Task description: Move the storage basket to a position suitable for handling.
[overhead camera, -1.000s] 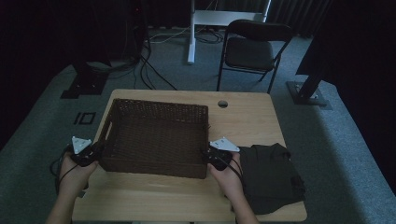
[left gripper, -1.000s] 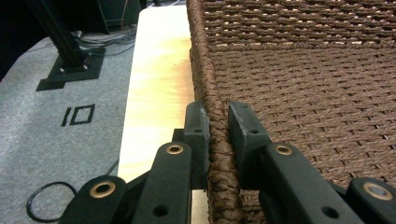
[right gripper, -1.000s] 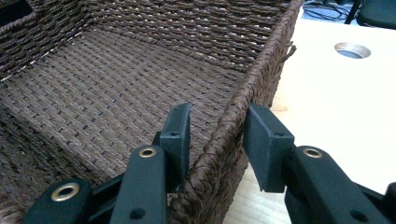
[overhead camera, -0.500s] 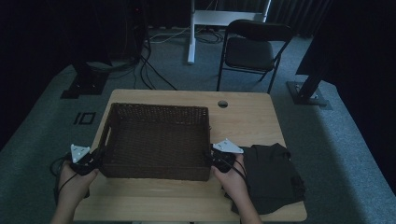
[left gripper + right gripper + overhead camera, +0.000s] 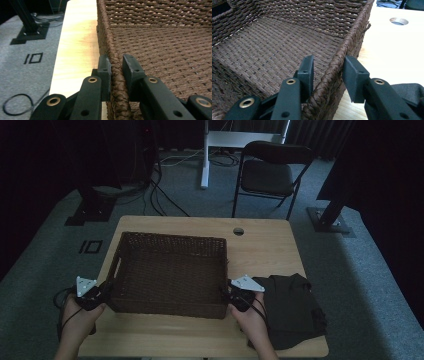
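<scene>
A: So the left gripper (image 5: pixel 102 292) is clamped on the wicker basket's (image 5: pixel 170 247) left rim, basket mid-bench (image 5: pixel 270 245)?

B: Yep, nothing in it, bare weave. Right gripper (image 5: pixel 231 295) is pinching the right rim, dark cloth (image 5: pixel 292 307) folded just beside it.

From above the near side we look forward and down on the whole surface (image 5: pixel 260 245). The two gripper views sit very close, looking along the basket (image 5: pixel 170 270) rims (both share its woven inside with the high view).
</scene>
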